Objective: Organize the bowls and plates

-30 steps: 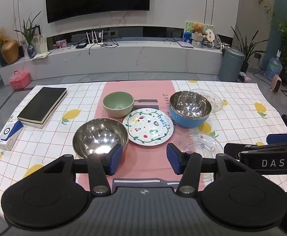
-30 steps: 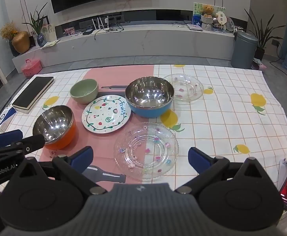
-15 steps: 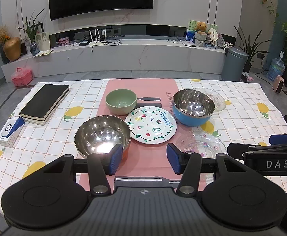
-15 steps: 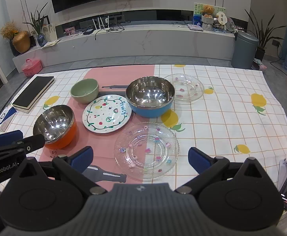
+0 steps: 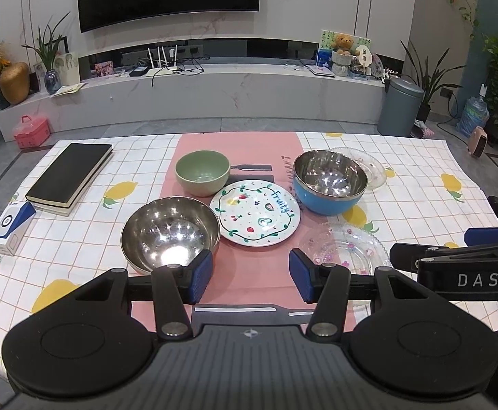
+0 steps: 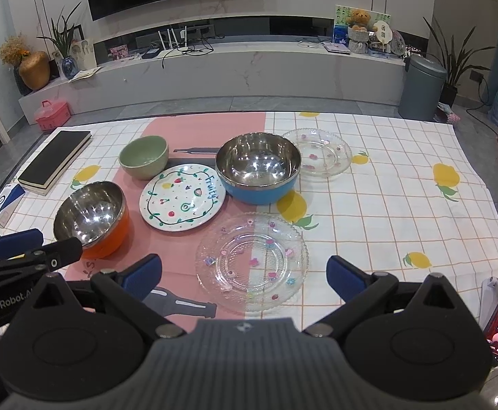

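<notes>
Glass plate (image 6: 251,262) lies nearest on the table (image 6: 385,184), just ahead of the right gripper (image 6: 244,275), whose fingers are spread wide and empty, probably lined up to take it first. Steel bowls, orange (image 6: 92,217) and blue (image 6: 258,167), flank the painted plate (image 6: 182,195). Left gripper (image 5: 250,275) hovers open, holding nothing.

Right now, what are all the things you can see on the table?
Steel bowls: 2; orange-sided near left, blue-sided behind the middle.
Green bowl: 1, far left of the painted plate.
Painted plate: 1, white with fruit, middle.
Glass plates: 2, clear; one nearest, one far right.
Book: 1, black, left edge.
Box: 1, blue and white, by the book.
Tablecloth: 1, checked with lemons, pink strip.
Left gripper: fingers apart, empty.
Right gripper: fingers apart, empty.
</notes>
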Demonstrator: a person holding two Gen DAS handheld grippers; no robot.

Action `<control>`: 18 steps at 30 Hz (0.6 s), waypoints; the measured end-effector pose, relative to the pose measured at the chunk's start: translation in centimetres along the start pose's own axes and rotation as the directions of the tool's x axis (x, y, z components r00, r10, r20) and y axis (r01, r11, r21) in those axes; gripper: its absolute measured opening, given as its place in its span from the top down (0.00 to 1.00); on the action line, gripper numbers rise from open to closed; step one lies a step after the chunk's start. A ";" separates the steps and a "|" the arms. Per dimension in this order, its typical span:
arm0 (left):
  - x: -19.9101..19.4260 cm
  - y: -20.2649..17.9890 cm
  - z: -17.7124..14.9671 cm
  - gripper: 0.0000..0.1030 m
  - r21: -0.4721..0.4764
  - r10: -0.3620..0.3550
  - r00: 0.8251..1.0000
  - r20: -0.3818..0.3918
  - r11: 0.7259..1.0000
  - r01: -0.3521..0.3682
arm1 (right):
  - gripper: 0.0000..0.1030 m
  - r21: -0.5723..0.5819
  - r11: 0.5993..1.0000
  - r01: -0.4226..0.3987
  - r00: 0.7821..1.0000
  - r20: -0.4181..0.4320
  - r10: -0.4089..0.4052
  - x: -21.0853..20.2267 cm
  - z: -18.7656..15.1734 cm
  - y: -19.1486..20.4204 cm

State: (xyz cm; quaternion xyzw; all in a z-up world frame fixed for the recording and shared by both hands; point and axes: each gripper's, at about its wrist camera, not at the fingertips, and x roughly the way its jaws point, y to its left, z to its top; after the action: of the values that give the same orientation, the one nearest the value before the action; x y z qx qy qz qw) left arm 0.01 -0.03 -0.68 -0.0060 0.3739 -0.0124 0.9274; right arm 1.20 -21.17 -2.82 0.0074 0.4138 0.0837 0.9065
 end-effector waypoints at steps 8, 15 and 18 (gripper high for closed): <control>0.0 0.3 0.0 0.40 -0.009 -0.003 1.000 0.003 1.000 0.004 | 0.03 -0.014 1.000 -0.002 1.000 0.000 0.002 0.0 0.1 0.5; -0.2 0.5 0.0 0.40 -0.009 -0.015 1.000 0.006 1.000 0.015 | 0.03 -0.020 1.000 0.000 1.000 0.001 0.000 -0.1 0.1 0.9; -0.2 0.5 0.0 0.40 -0.010 -0.018 1.000 0.009 1.000 0.018 | 0.03 -0.017 1.000 0.001 1.000 -0.002 -0.001 -0.1 0.1 0.9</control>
State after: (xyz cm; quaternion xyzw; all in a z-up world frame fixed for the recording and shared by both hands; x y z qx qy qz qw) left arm -0.13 0.47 -0.51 -0.0142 0.3700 -0.0186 0.9287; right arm 1.08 -20.32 -2.68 -0.0005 0.4140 0.0867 0.9062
